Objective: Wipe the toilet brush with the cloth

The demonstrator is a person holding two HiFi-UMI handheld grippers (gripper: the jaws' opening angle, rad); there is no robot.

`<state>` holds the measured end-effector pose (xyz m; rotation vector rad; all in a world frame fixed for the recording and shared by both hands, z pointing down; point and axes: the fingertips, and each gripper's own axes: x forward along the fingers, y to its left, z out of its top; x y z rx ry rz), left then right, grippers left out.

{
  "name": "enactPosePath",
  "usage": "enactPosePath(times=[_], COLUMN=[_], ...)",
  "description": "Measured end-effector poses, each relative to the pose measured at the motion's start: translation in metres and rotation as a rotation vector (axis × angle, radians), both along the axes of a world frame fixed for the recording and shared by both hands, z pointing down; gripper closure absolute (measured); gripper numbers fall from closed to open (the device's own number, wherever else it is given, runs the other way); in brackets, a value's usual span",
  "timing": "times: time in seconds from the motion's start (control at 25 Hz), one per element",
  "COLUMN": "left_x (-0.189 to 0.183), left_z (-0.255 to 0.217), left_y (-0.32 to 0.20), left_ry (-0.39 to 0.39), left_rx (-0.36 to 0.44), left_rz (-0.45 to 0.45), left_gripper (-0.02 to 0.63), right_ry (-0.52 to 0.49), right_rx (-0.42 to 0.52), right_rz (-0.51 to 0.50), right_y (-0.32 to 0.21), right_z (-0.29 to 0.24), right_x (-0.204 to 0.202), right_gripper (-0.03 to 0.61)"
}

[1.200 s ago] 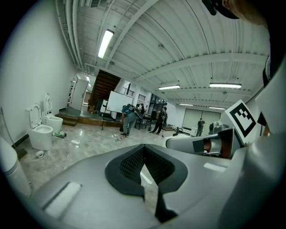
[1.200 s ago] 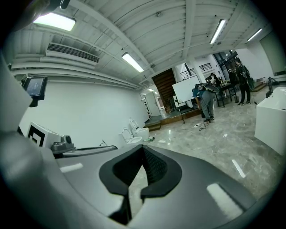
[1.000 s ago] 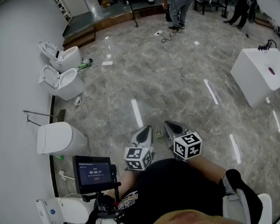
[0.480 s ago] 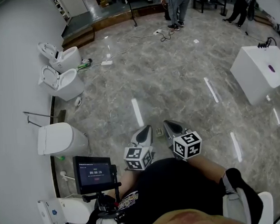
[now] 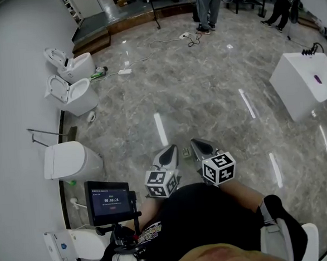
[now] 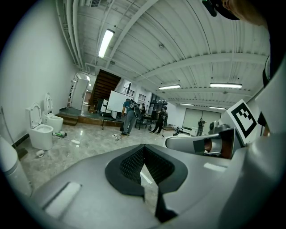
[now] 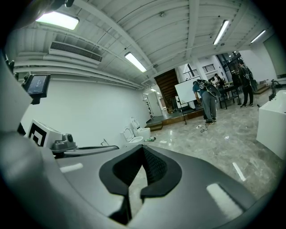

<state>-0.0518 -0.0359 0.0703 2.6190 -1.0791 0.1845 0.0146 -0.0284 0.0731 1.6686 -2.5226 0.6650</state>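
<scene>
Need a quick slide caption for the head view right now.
Both shut and empty, the left gripper and right gripper hang over the marble floor, toilets along the wall.

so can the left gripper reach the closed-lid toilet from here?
Probably not. The left gripper is shut and empty over the floor, and the closed-lid toilet stands well off to its left. Nothing lies between them, so a step over looks unblocked.

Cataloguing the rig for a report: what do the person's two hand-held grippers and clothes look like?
The left hand-held gripper and right hand-held gripper are smooth grey shells tapering to a point. Each carries a white cube with black square markers. Their black pads have a mesh texture. No cables show. The person wears a black top.
</scene>
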Motion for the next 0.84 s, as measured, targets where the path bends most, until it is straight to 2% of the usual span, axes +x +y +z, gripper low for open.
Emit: enactPosePath(times=[0.84], left_x=[-0.0036], left_z=[-0.0016], left_y=[0.0019], left_ry=[-0.007], left_rx=[0.012], left_rz=[0.003], left_gripper=[0.601], right_ry=[0.004], right_rx=[0.007], right_rz=[-0.01], right_y=[0.0012], right_z=[-0.0011], right_x=[-0.0053], right_gripper=[0.578])
